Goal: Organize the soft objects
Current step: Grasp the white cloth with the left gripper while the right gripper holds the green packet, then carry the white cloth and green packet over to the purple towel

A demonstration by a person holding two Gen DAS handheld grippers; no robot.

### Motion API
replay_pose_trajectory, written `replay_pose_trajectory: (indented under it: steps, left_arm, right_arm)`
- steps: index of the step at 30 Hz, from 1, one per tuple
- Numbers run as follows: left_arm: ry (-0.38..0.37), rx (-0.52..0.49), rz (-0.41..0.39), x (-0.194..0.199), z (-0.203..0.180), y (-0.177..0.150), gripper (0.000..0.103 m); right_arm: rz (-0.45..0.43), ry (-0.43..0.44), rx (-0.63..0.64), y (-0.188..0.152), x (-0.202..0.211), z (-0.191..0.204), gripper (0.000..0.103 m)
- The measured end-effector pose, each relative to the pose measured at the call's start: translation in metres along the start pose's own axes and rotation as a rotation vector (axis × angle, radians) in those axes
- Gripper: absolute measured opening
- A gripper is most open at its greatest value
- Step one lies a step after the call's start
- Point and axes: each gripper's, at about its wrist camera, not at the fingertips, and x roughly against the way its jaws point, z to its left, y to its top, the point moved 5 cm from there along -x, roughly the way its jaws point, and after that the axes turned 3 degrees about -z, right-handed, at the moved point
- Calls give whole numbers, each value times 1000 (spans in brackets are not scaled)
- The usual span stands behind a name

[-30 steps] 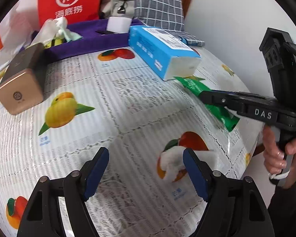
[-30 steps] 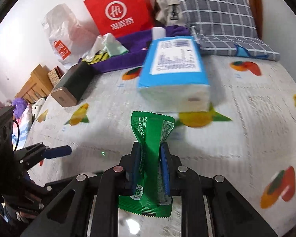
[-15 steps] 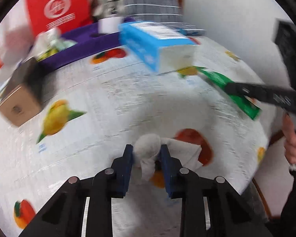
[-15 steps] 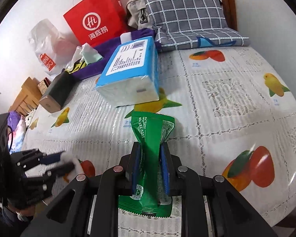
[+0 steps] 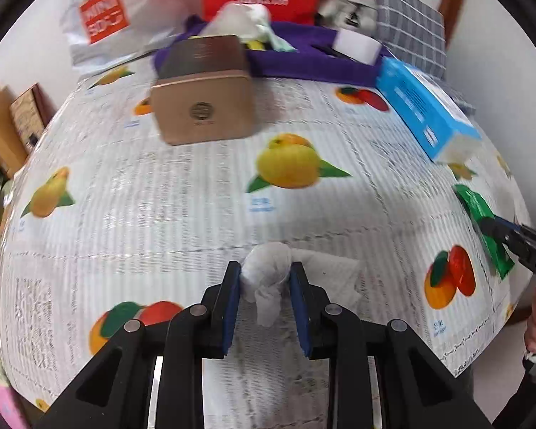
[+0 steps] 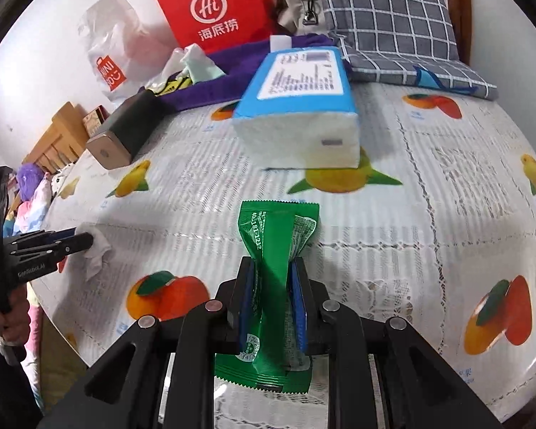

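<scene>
Tissue (image 5: 266,279) now pinched in L tongs (image 5: 266,286) | R tongs (image 6: 273,296) unchanged, holding green packet (image 6: 275,250)

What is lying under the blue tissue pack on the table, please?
Under the tissue pack is the fruit-print tablecloth, with a printed yellow fruit partly sticking out; whatever else lies beneath is covered.

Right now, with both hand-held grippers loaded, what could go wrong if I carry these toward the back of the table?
1. The left hand-held gripper pinches only a bunched knob of the white tissue; the loose tail hangs below, so it may slip out or snag.
2. The right hand-held gripper holds the green packet across its crumpled middle; the long free end could catch the blue tissue pack just ahead.
3. The gold box lies in the left gripper's path to the purple cloth.
</scene>
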Motion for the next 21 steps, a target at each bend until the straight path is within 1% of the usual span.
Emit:
replay_pose_trajectory:
  steps: [5, 14, 21]
  left_arm:
    - [-3, 21, -34, 15, 9, 10, 26]
    - [-18, 29, -105, 45, 9, 36, 26]
    - [-11, 65, -145, 62, 20, 53, 26]
  right_arm:
    - [-21, -2, 8, 13, 14, 6, 20]
    - [-81, -1, 21, 44, 47, 18, 20]
    - [-101, 1, 31, 61, 60, 24, 20]
